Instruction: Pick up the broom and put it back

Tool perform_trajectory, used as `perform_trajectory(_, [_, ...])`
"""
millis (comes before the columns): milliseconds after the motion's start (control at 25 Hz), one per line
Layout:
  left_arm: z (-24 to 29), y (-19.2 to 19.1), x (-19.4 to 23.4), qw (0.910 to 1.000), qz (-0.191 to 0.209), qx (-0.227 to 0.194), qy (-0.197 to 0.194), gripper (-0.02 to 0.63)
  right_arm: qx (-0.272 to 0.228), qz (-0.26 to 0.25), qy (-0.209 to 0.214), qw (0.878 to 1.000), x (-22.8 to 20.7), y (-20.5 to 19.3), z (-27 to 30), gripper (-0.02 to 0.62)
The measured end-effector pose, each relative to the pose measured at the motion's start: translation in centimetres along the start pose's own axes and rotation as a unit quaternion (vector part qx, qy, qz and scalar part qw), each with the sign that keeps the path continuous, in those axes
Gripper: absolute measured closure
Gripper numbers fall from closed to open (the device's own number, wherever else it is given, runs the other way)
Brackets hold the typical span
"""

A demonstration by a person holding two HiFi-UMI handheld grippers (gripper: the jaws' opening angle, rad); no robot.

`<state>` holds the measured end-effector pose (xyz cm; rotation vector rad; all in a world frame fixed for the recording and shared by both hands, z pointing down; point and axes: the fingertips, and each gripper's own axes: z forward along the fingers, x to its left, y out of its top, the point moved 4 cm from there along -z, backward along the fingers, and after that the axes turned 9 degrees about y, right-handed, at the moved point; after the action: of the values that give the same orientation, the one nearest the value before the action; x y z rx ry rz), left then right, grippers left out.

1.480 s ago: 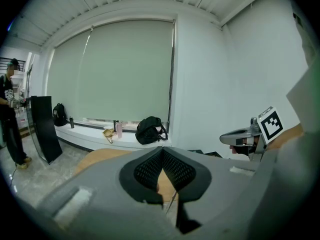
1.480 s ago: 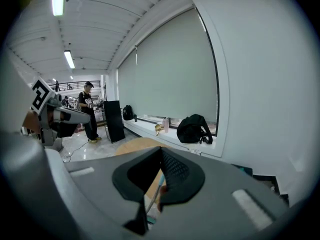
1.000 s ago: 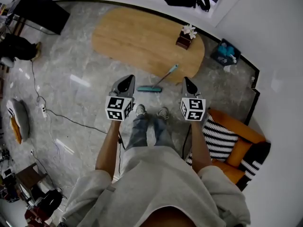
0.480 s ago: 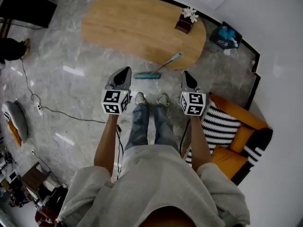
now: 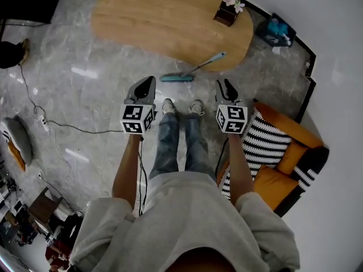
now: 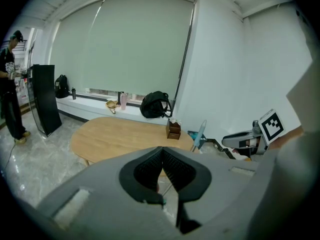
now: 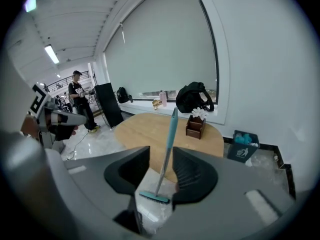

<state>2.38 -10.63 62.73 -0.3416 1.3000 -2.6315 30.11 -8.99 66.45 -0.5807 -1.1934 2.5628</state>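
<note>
A broom with a teal head (image 5: 177, 78) lies on the floor, its teal handle (image 5: 209, 63) leaning on the wooden table's edge. It is in front of my feet, beyond both grippers. My left gripper (image 5: 148, 81) is held over the floor left of the broom head, its pads pressed together (image 6: 161, 151) with nothing in them. My right gripper (image 5: 226, 85) hangs right of the handle. Its jaws have just been opening and now stand apart (image 7: 161, 156). Nothing is between them; the broom (image 7: 167, 149) shows through the gap, farther off.
An oval wooden table (image 5: 170, 21) carries a small box with flowers (image 5: 228, 13). At the right stands an orange chair with a striped cushion (image 5: 266, 157), and a blue bin (image 5: 278, 30) sits by the wall. A cable (image 5: 74, 126) crosses the floor at left. A person (image 6: 10, 84) stands far left.
Both grippers have sunk toward the floor and moved slightly forward toward the broom. The right gripper's jaws, shut before, now stand apart.
</note>
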Motion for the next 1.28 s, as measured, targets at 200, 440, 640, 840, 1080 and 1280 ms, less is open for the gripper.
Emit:
perform_trajectory(200, [-0.1, -1.3, 0.0, 1.0000, -0.004, 0.009, 0.001, 0.607, 0.009, 0.019, 0.022, 1.000, 0.1, -1.1, 1.3, 0.338])
perform_trajectory(440, [-0.2, -1.6, 0.7, 0.9999, -0.006, 0.013, 0.007, 0.607, 0.005, 0.032, 0.015, 0.999, -0.7, -0.6, 3.5, 0.325])
perform_trajectory(640, [-0.2, -1.6, 0.9, 0.9998, -0.006, 0.015, 0.009, 0.607, -0.013, 0.062, -0.002, 0.998, -2.3, 0.8, 5.9, 0.328])
perform_trajectory(840, [-0.4, -1.9, 1.2, 0.9998, -0.007, 0.017, 0.012, 0.607, -0.009, 0.077, -0.004, 0.997, -3.3, 1.3, 8.0, 0.356])
perform_trajectory(1080, [-0.8, -2.3, 1.6, 0.9996, -0.007, 0.020, 0.018, 0.607, 0.006, 0.084, 0.000, 0.996, -3.8, 0.8, 9.6, 0.393])
perform_trajectory(1280, [-1.2, -2.6, 2.0, 0.9995, -0.008, 0.021, 0.021, 0.607, -0.008, 0.086, -0.009, 0.996, -4.1, 1.5, 9.7, 0.435])
